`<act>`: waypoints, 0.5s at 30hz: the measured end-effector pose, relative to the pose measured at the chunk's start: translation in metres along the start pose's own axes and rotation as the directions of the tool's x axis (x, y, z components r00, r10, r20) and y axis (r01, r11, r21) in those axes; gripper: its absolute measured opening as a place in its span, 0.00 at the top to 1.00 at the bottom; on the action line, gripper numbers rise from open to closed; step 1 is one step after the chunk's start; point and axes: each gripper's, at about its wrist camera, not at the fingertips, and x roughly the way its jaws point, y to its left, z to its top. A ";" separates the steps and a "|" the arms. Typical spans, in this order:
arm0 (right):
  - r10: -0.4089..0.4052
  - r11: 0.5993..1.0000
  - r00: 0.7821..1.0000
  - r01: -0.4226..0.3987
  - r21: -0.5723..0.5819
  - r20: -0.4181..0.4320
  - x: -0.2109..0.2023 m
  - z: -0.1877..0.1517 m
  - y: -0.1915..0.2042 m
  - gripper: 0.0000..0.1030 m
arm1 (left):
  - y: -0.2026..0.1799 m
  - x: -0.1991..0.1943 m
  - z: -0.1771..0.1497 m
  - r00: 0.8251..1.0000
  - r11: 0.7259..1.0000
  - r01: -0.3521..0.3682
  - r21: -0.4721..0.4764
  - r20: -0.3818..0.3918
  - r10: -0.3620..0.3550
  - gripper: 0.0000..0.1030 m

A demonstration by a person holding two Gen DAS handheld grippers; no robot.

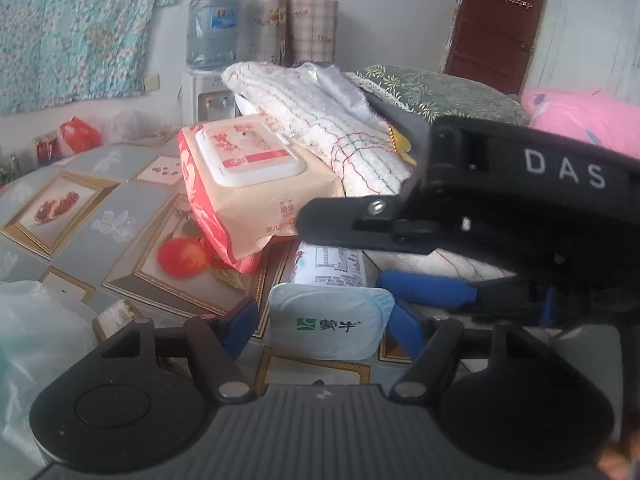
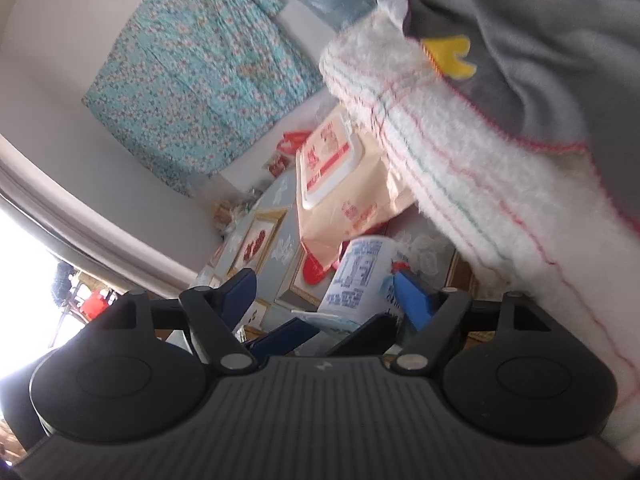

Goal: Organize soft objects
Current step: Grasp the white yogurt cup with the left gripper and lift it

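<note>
A white milk pouch [image 1: 328,320] with green print lies on the patterned tablecloth [image 1: 92,216], its far end under a tilted peach wet-wipes pack [image 1: 248,184]. My left gripper [image 1: 324,324] is open, its blue pads either side of the pouch's near end, and the left pad stands clear of it. My right gripper [image 1: 344,248] reaches in from the right over the pouch. In the right wrist view it [image 2: 324,296] is open around the pouch [image 2: 360,276], with the left gripper [image 2: 324,332] just below. A white fluffy towel [image 1: 332,128] leans on the wipes pack.
A grey cloth with a yellow patch [image 2: 520,60] lies on the towel [image 2: 460,168]. A green pillow [image 1: 440,92] and a pink bundle [image 1: 580,120] sit behind. A water dispenser [image 1: 212,32] stands at the wall. A plastic bag [image 1: 36,320] is at the near left.
</note>
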 end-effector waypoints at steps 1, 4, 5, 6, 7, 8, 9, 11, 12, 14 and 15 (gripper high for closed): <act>0.002 1.000 1.000 -0.001 0.006 -0.019 0.004 0.000 0.000 0.24 | -0.001 0.001 0.001 1.000 1.000 -0.003 0.007 0.002 0.003 0.32; -0.017 1.000 0.999 0.018 0.006 -0.037 0.012 0.000 -0.001 0.24 | -0.004 0.005 0.003 1.000 1.000 -0.010 0.014 -0.007 0.010 0.37; -0.019 1.000 0.999 0.019 0.011 -0.040 0.013 0.000 -0.002 0.24 | -0.004 0.006 0.003 1.000 1.000 -0.008 0.016 -0.008 0.008 0.38; -0.015 1.000 0.999 0.016 0.017 -0.045 0.015 0.001 -0.003 0.23 | -0.005 0.007 0.003 1.000 1.000 -0.009 0.013 -0.006 0.009 0.38; -0.007 1.000 0.999 0.008 0.024 -0.050 0.016 0.001 -0.004 0.22 | -0.005 0.007 0.003 1.000 1.000 -0.010 0.009 -0.004 0.010 0.38; -0.001 1.000 0.998 0.002 0.027 -0.056 0.019 0.002 -0.005 0.20 | -0.005 0.007 0.004 1.000 1.000 -0.013 0.008 -0.003 0.013 0.38; 0.010 0.999 0.998 -0.008 0.033 -0.061 0.021 0.003 -0.006 0.18 | -0.005 0.008 0.004 1.000 1.000 -0.018 0.007 -0.002 0.018 0.38; 0.034 0.998 0.997 -0.030 0.055 -0.072 0.025 0.004 -0.008 0.17 | -0.003 0.008 0.006 1.000 1.000 -0.019 -0.005 -0.006 0.019 0.38; 0.041 0.997 0.997 -0.036 0.062 -0.072 0.026 0.004 -0.008 0.16 | -0.003 0.007 0.006 1.000 1.000 -0.019 -0.015 -0.010 0.019 0.38; 0.056 0.996 0.996 -0.051 0.071 -0.075 0.025 0.003 -0.007 0.14 | -0.002 0.004 0.008 1.000 0.999 -0.015 -0.036 -0.016 0.015 0.38; 0.066 0.995 0.995 -0.060 0.079 -0.075 0.022 0.003 -0.008 0.13 | -0.001 0.003 0.009 1.000 0.999 -0.012 -0.045 -0.018 0.011 0.38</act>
